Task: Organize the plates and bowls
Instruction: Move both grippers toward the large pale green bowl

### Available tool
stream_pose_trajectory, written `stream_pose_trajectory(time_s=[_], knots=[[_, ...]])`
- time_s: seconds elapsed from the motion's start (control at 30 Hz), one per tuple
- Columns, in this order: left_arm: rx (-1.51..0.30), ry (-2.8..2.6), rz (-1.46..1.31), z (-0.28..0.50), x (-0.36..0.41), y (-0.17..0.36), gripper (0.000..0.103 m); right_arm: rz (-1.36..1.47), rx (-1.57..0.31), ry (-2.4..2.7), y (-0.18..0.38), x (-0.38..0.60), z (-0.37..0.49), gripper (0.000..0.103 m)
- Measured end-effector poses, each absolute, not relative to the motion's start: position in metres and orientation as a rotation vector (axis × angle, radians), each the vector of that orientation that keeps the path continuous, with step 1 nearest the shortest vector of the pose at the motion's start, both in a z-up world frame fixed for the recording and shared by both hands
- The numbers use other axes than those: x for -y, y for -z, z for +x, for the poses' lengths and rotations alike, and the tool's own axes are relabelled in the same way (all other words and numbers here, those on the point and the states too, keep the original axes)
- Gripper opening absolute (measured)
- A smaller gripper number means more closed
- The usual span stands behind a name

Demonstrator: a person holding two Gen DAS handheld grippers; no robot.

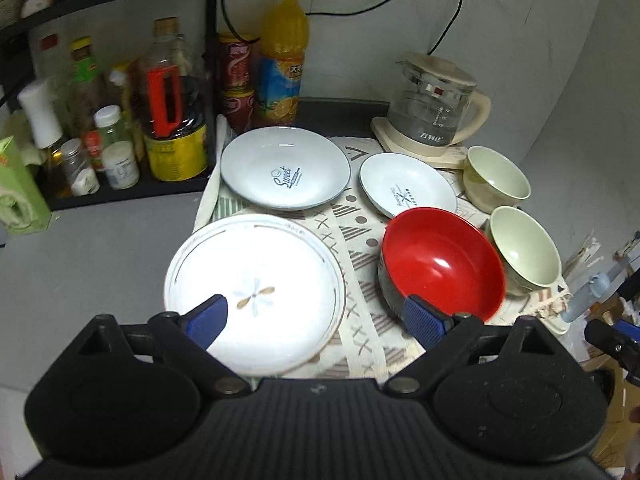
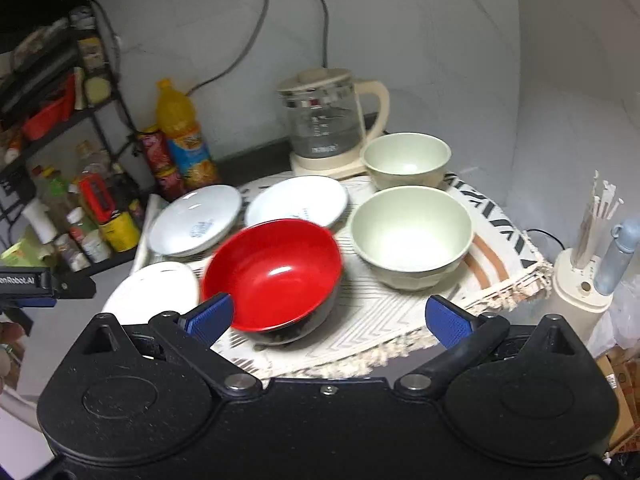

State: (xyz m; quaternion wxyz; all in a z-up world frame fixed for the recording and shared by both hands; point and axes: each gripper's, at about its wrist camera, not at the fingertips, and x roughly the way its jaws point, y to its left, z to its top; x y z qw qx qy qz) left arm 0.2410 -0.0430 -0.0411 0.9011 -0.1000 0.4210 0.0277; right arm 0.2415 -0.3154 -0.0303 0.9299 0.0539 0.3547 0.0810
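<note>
On the patterned cloth (image 1: 360, 240) lie a large white flower plate (image 1: 256, 292), a "Sweet" plate (image 1: 286, 172) and a smaller white plate (image 1: 408, 188). To their right stand a red bowl (image 1: 440, 264) and two pale green bowls (image 1: 524, 248) (image 1: 498, 178). My left gripper (image 1: 316, 316) is open, one finger over the flower plate's near part, the other at the red bowl's near rim. My right gripper (image 2: 328, 318) is open and holds nothing, its left finger just in front of the red bowl (image 2: 276, 272), whose edges are blurred. The nearer green bowl (image 2: 412, 236) sits right of the red one.
A glass kettle (image 1: 436, 112) stands at the back with an orange juice bottle (image 1: 282, 60) and red cans (image 1: 236, 80). A black rack of condiment bottles (image 1: 120, 128) fills the left. A chopstick holder (image 2: 580, 280) stands off the cloth's right edge. Cables hang on the wall.
</note>
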Motion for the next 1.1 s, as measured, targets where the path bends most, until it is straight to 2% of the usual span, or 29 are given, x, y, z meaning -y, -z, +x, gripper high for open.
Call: stream_pose_trajectory(time_s=[0.83,0.93,1.1], knots=[[-0.987,0.268,-0.1,0.416,0.133,0.079,0.091,0.243,-0.846,0.075,0.071,0.371,0.35,0.101],[-1.001,0.323,-0.078,0.43,0.151,0.083,0.09,0.265,-0.861,0.12,0.076,0.379,0.357,0.096],[-1.026,0.415,-0.069,0.448,0.178,0.09,0.08,0.342,-0.906,0.177,0.089,0.394,0.365,0.081]])
